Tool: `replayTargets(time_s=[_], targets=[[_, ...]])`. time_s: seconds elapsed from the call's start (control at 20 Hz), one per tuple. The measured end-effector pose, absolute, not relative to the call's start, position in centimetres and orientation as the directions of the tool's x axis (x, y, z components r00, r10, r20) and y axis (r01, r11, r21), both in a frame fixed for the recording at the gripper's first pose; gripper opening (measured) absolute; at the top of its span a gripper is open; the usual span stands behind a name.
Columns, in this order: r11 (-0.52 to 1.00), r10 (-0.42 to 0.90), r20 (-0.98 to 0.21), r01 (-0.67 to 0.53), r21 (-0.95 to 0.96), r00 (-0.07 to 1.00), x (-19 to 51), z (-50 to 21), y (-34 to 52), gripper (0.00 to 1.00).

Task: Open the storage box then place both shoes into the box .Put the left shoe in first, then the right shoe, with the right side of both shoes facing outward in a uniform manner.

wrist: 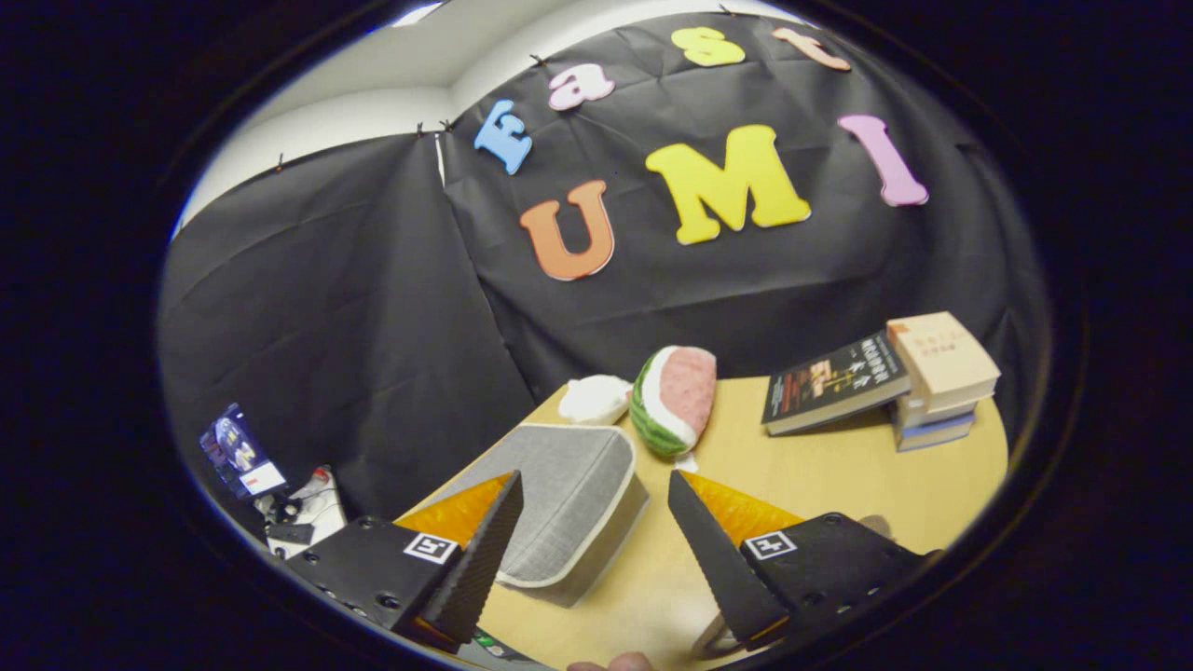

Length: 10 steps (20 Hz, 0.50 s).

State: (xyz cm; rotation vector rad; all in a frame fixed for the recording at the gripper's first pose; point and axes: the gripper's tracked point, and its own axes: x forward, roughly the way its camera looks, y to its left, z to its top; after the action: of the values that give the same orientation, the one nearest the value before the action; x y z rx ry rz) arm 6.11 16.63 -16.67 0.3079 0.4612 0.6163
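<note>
Nothing is looking done yet: the gripper is hovering wide and empty over the closed grey fabric storage box sitting by the table edge.

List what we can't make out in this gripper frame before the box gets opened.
- Storage box: near corner hidden behind the gripper finger; fingers are apart, holding nothing. Lid looks shut, contents hidden.
- White object beyond the box: partly hidden by the box and the watermelon toy; can't tell what it is.
- Books: cover text too small.
- Clutter beside the table: too small.
</note>
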Motion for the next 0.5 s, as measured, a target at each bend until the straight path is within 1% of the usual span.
replayTargets(time_s=[0.1,0.3,0.5], targets=[[0.738,0.661,-0.353,-0.489,0.464,0.662,6.4,-19.3,18.4,0.96],[0.659,0.735,-0.384,-0.457,0.597,0.559,6.2,-23.3,21.0,0.96],[0.557,0.801,-0.368,-0.364,0.746,0.472,5.9,-25.8,23.5,0.95]])
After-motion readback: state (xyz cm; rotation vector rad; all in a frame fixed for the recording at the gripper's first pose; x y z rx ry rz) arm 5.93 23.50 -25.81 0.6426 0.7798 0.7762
